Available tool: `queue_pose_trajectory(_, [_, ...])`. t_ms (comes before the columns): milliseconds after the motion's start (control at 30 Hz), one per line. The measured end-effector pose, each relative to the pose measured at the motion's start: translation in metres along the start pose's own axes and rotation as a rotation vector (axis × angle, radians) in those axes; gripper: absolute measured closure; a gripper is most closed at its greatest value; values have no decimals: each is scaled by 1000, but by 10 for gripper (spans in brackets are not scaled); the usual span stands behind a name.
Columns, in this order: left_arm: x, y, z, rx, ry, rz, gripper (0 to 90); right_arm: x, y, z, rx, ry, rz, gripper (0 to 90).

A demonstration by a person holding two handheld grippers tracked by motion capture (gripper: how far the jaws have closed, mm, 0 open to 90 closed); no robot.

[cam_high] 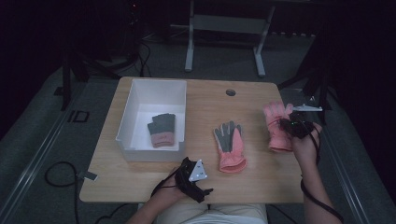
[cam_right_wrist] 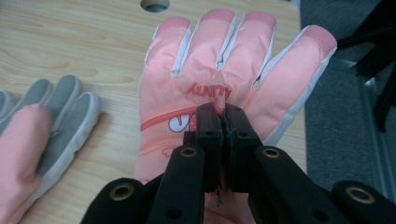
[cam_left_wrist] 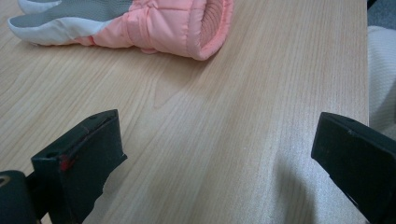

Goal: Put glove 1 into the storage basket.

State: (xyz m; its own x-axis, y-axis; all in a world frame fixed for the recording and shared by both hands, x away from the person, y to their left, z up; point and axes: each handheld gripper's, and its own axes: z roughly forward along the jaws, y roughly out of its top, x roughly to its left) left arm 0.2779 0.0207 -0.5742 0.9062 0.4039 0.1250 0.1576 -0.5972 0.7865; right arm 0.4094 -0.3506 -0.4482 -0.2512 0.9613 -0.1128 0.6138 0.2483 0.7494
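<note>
While three gloves in all: right claw (cam_right_wrist: 225,114) pinching pink glove (cam_right_wrist: 224,70), left claw (cam_left_wrist: 210,154) spread wide, empty.

White rectangular plastic bin (cam_high: 140,100) on wooden table (cam_high: 252,177), dark grey-and-pink knit glove (cam_high: 162,130) inside it, grey-palmed pink padded glove (cam_high: 229,145) right of bin, pink padded ski glove (cam_high: 275,125) farther right
</note>
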Motion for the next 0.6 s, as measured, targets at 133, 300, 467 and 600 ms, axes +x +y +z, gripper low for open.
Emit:
queue_pose_trajectory(133, [0, 0, 0, -6, 3, -1, 19, 9, -9, -17, -22, -11, -16, 861])
queue_pose_trajectory(300, [0, 0, 0, 0, 3, 3, 19, 19, -24, -23, 0, -10, -22, 861])
queue_pose_trajectory(467, [1, 0, -1, -5, 6, 3, 19, 24, -44, -18, 14, -1, -11, 861])
queue_pose_trajectory(600, [1, 0, 0, -3, 5, 1, 19, 27, -55, -8, 34, 14, 7, 861])
